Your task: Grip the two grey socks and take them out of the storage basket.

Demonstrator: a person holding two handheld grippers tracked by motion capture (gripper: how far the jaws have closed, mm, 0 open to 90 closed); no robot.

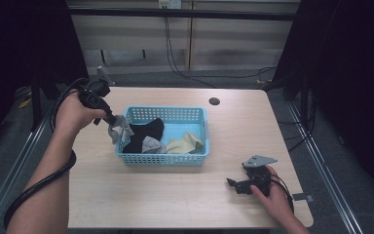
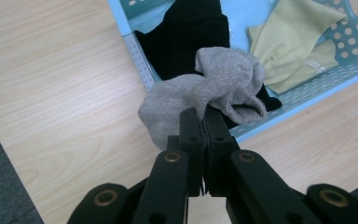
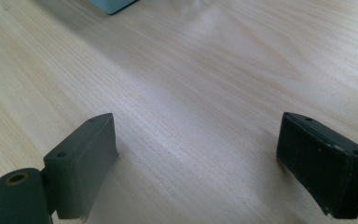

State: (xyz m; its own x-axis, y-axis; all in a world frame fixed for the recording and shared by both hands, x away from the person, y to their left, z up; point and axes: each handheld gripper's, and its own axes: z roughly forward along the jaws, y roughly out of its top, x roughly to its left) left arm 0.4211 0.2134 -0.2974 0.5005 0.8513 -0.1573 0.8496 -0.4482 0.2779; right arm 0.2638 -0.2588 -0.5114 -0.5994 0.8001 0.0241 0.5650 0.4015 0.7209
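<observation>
You are working at a pale wooden table (image 1: 175, 195) on grey flooring, dark curtains flanking it. Your left gripper (image 2: 204, 122) is pinching a grey sock (image 2: 205, 93) over the left rim of the blue basket (image 1: 202, 158), where black and yellowish socks are lying. Your right gripper (image 3: 196, 154) is resting wide open near the table's front right corner.

the counter (image 1: 175, 195) is pale wood with rounded corners and a small dark round hole (image 1: 214, 101) near its far edge. a light blue perforated basket (image 1: 175, 158) sits directly on it, just beyond the left fingers (image 2: 191, 126), whose tips hang over its near-left corner. bare wood grain lies beneath and between the spread right fingers (image 3: 86, 154), well apart from the basket.
</observation>
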